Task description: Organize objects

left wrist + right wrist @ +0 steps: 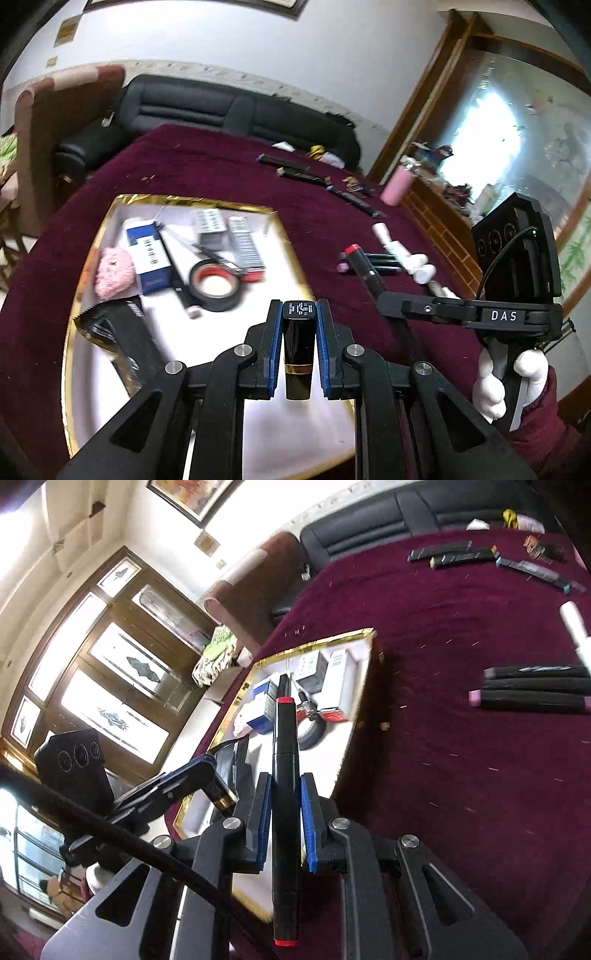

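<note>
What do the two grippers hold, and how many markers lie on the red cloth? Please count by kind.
Lipstick, in the left gripper: 1
Red-capped marker, in the right gripper: 1
Markers on the cloth: 6, near group of 3, far row of 3
Total: 8

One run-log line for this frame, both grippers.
left gripper: shut on black lipstick | right gripper: shut on red-capped marker | both over gold-rimmed tray
</note>
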`<action>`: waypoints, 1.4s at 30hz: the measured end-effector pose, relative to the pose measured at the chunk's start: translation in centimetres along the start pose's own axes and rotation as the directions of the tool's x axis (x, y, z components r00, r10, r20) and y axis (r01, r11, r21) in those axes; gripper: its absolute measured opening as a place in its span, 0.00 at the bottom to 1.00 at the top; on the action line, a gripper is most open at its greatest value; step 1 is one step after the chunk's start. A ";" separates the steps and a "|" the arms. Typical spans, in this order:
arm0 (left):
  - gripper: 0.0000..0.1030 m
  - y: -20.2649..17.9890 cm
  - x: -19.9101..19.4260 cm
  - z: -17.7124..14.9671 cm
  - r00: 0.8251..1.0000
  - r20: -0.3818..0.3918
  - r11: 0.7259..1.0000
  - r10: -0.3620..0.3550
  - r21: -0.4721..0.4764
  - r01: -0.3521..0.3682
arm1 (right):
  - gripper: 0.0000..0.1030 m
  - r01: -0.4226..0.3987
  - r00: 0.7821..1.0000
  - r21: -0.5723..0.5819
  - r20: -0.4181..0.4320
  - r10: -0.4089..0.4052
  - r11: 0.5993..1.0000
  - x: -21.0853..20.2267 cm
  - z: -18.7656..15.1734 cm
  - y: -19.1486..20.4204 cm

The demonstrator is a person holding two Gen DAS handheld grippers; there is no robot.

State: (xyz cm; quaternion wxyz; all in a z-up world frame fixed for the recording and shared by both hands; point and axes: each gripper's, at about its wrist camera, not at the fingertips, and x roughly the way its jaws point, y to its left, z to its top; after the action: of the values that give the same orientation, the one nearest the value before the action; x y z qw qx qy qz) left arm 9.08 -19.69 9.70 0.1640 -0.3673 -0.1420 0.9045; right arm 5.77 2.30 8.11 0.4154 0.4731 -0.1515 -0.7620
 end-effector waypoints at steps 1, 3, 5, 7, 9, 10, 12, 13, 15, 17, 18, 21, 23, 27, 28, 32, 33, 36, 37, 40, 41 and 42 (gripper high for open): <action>0.13 0.8 0.6 0.2 1.000 -0.017 1.000 0.008 -0.013 -0.009 | 0.13 0.007 1.000 0.012 -0.012 -0.007 1.000 1.2 0.4 0.0; 0.13 2.0 2.0 0.5 0.999 -0.048 0.999 0.017 -0.033 -0.019 | 0.13 0.029 0.999 0.024 -0.026 -0.028 0.999 3.0 1.0 -0.1; 0.13 3.3 3.9 1.1 0.996 -0.090 0.998 0.020 -0.058 -0.026 | 0.13 0.047 0.998 0.040 -0.030 -0.046 0.998 4.2 1.9 -0.3; 0.13 3.8 5.3 1.3 0.993 -0.118 0.997 0.019 -0.075 -0.028 | 0.13 0.076 0.997 0.048 -0.028 -0.075 0.996 5.3 2.8 -0.5; 0.13 4.1 6.6 1.7 0.990 -0.138 0.996 0.014 -0.087 -0.026 | 0.13 0.104 0.994 0.051 -0.027 -0.103 0.993 5.9 3.5 -0.5; 0.13 4.1 7.0 1.7 0.989 -0.147 0.996 0.011 -0.088 -0.024 | 0.13 0.128 0.992 0.049 -0.024 -0.126 0.991 6.1 4.0 -0.5; 0.13 3.9 8.1 2.1 0.985 -0.170 0.996 0.009 -0.086 -0.024 | 0.13 0.168 0.986 0.042 -0.025 -0.167 0.985 6.7 4.8 -0.5; 0.13 3.8 8.6 2.2 0.983 -0.181 0.996 0.011 -0.085 -0.026 | 0.13 0.195 0.981 0.037 -0.022 -0.194 0.980 7.2 5.3 -0.5; 0.13 3.8 9.3 2.4 0.980 -0.197 0.996 0.008 -0.085 -0.025 | 0.13 0.231 0.973 0.028 -0.022 -0.230 0.973 7.9 6.2 -0.5; 0.13 3.9 10.0 2.5 0.979 -0.204 0.996 0.011 -0.087 -0.030 | 0.13 0.263 0.965 0.022 -0.025 -0.263 0.965 8.8 7.0 -0.7; 0.13 4.0 10.2 2.5 0.979 -0.206 0.995 0.012 -0.091 -0.031 | 0.13 0.278 0.961 0.019 -0.024 -0.277 0.960 9.1 7.3 -0.7; 0.13 4.7 10.5 2.4 0.977 -0.214 0.990 -0.023 -0.142 -0.007 | 0.13 0.328 0.944 0.007 -0.017 -0.328 0.944 10.2 8.0 -0.6; 0.13 5.0 10.5 2.3 0.977 -0.209 0.987 -0.039 -0.163 0.004 | 0.13 0.352 0.936 0.004 -0.024 -0.351 0.936 10.8 8.3 -0.7; 0.30 5.3 9.8 2.1 0.982 -0.188 0.985 -0.036 -0.172 0.003 | 0.13 0.399 0.917 0.013 -0.031 -0.398 0.917 11.3 8.5 -1.3; 0.35 5.3 9.5 2.1 0.983 -0.178 0.985 -0.033 -0.171 0.002 | 0.13 0.400 0.916 0.025 -0.030 -0.399 0.916 11.2 8.6 -1.4; 0.48 5.0 8.1 1.7 0.991 -0.128 0.988 -0.035 -0.154 0.014 | 0.16 0.417 0.909 0.021 -0.016 -0.416 0.909 10.9 8.5 -1.0; 0.49 5.1 7.8 1.5 0.992 -0.120 0.988 -0.033 -0.152 0.014 | 0.21 0.429 0.903 0.016 -0.005 -0.429 0.903 10.7 8.4 -0.9; 0.57 5.5 6.5 0.8 0.996 -0.079 0.985 -0.028 -0.173 0.014 | 0.21 0.402 0.915 0.036 0.024 -0.403 0.915 9.8 8.4 -1.0; 0.58 5.6 6.2 0.6 0.997 -0.068 0.984 -0.025 -0.179 0.012 | 0.21 0.382 0.922 0.055 0.044 -0.384 0.923 9.2 8.2 -1.1; 0.59 6.1 5.8 0.6 0.998 -0.060 0.984 -0.001 -0.180 -0.010 | 0.22 0.342 0.931 0.093 0.098 -0.351 0.935 7.6 7.6 -1.1; 0.59 6.2 5.7 0.7 0.998 -0.058 0.985 0.011 -0.172 -0.021 | 0.22 0.329 0.934 0.100 0.110 -0.339 0.939 7.1 7.3 -1.1; 0.59 6.4 5.6 0.7 0.998 -0.057 0.986 0.023 -0.162 -0.032 | 0.23 0.319 0.936 0.106 0.122 -0.330 0.942 6.4 6.9 -1.0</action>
State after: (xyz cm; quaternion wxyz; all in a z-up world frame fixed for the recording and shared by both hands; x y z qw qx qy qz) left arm 3.56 -23.34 4.30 0.1247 -0.4062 -0.2058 0.8815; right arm -1.90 -3.18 7.12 0.2521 0.4549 -0.1318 -0.8439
